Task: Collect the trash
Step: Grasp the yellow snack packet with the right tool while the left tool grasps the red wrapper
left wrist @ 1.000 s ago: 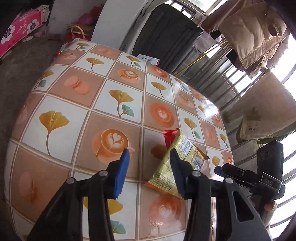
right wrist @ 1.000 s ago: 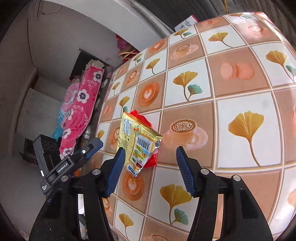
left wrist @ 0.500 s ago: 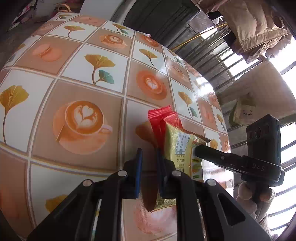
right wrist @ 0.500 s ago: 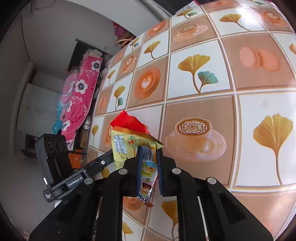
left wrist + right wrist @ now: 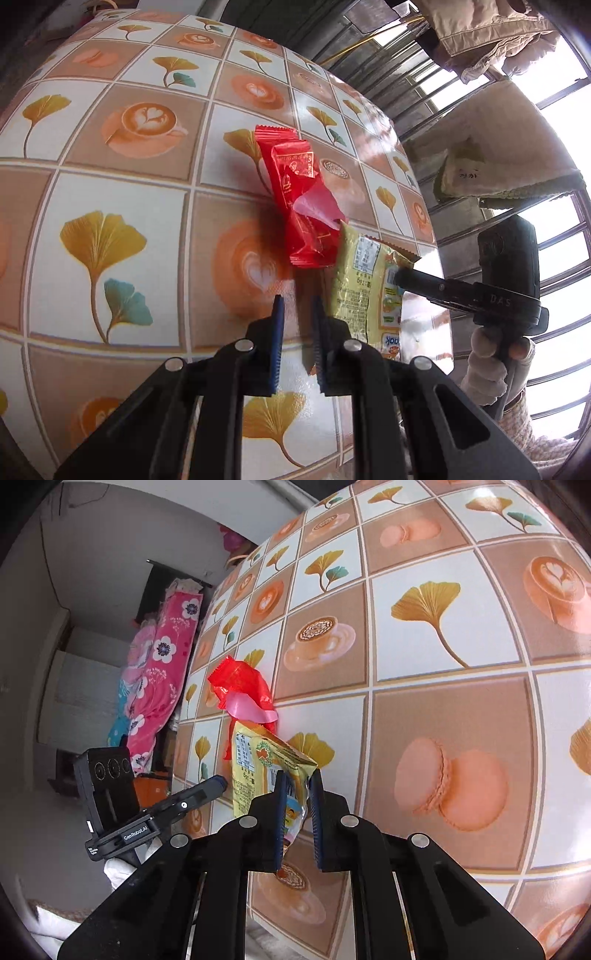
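Yellow snack wrapper [image 5: 266, 771], lower centre, pinched by right gripper [image 5: 298, 805] | left gripper [image 5: 297, 332] pressed nearly together, empty | red wrapper [image 5: 303, 206] mid-frame on worktop [image 5: 110, 184] | step: grasping trash | next: lift yellow wrapper clear, re-aim left at red.

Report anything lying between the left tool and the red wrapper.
Nothing visible: only bare tablecloth separates the left tool from the red wrapper. Both tools' jaws have just been closing, the left with nothing visible between them, the right tool on the yellow packet beside the wrapper.
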### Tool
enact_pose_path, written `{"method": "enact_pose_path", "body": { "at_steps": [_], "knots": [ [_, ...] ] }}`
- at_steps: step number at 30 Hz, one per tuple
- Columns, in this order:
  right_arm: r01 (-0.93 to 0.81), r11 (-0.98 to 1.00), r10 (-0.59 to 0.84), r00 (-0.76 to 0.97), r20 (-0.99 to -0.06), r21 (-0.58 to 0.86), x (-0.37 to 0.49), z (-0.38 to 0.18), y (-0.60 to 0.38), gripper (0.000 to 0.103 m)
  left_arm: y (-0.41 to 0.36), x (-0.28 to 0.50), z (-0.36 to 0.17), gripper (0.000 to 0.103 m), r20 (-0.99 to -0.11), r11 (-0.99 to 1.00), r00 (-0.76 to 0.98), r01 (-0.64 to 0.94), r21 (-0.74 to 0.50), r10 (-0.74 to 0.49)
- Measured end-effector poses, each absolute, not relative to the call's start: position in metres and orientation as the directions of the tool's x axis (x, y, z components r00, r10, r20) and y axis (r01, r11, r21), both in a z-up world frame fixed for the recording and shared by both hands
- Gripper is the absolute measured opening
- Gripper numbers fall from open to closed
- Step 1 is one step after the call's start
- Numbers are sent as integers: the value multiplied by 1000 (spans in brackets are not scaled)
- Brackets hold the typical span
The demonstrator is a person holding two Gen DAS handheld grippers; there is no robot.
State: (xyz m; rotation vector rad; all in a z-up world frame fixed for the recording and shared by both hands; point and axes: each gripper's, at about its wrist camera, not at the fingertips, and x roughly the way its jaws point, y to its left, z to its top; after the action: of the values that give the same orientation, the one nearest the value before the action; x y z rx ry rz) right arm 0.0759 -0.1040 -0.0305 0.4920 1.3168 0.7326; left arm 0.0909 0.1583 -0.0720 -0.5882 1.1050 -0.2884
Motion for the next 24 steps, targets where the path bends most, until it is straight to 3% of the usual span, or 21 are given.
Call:
{"method": "enact_pose_path", "body": {
  "at_steps": [8, 13, 16, 24],
  "knots": [
    [-200, 817, 577, 278, -768, 541, 82, -11, -144, 11, 176, 107, -57, 16, -694, 767, 515, -104, -633, -503],
    [-170, 834, 550, 330, -767, 525, 84, -13, -156, 11, 175, 128, -53, 38, -649, 715, 521, -100, -691, -554],
    [-155, 837, 544, 341, -766, 525, 84, -17, -158, 11, 171, 141, -57, 43, -649, 695, 505, -127, -708, -569],
    [-131, 830, 550, 350, -759, 542, 83, -20, -164, 11, 163, 166, -75, 43, -722, 738, 486, -205, -642, -493]
  ]
}}
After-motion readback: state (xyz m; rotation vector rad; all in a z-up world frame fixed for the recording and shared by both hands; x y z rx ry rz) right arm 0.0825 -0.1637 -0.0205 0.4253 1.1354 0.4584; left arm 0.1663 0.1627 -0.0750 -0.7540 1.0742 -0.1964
